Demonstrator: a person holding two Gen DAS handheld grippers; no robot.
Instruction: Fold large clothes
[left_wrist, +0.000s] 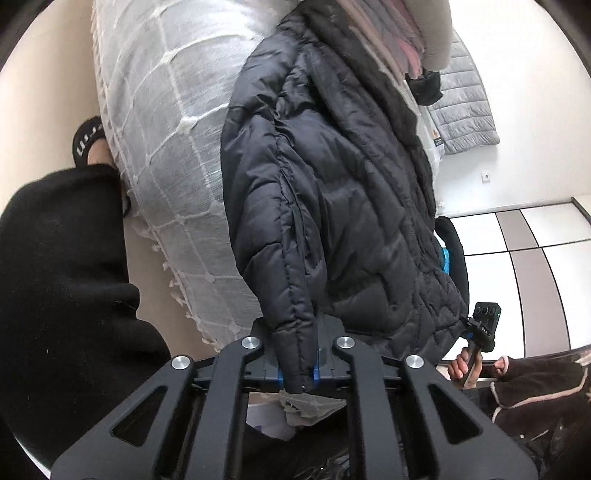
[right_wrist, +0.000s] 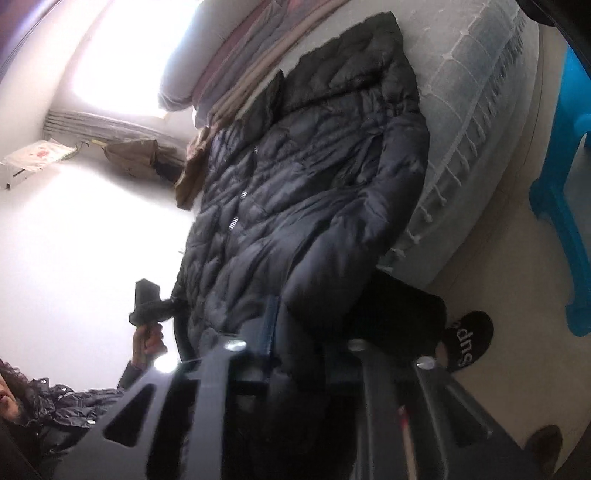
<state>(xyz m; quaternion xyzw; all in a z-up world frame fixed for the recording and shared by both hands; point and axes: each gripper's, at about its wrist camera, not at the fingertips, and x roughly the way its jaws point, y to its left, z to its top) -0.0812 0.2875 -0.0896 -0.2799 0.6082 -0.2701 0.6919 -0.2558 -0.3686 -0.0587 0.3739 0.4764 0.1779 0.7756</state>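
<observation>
Both grippers clamped on jacket (left_wrist: 332, 192) hem: left gripper (left_wrist: 297, 373), right gripper (right_wrist: 295, 354). Jacket lies lengthwise on bed (left_wrist: 166, 129), collar far end, long axis running away from grippers.

White letters "sup" show on black slipper (right_wrist: 468, 341).

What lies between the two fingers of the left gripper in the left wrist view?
A hem edge of the dark quilted jacket, pinched in the left gripper, in the left wrist view.
</observation>
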